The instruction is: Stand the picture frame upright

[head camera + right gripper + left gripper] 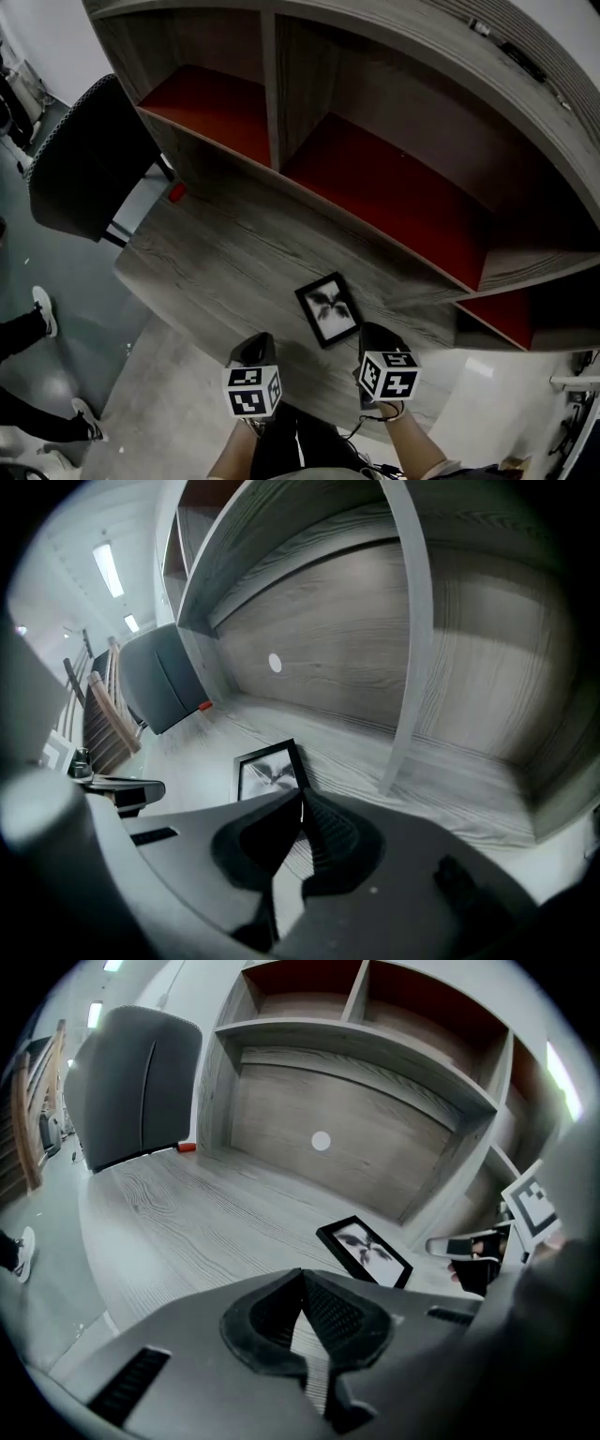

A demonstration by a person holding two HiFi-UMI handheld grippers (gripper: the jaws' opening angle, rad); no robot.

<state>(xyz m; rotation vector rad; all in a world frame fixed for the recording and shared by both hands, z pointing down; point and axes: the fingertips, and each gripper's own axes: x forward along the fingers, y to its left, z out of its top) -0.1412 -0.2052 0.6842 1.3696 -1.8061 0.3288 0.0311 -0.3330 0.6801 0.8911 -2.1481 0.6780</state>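
Picture frame [328,309]: flat on the grey surface [216,253], face up, lying between the two grippers and just ahead of them.
Left gripper [254,349]: jaws pressed together, empty.
Right gripper [373,336]: jaws together, empty, beside the frame's edge.

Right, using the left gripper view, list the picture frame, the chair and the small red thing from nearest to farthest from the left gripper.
From the left gripper:
1. The picture frame, lying flat on the desk, just ahead to the right.
2. The small red thing, at the desk's far left edge.
3. The chair, beyond that edge, behind the red thing.
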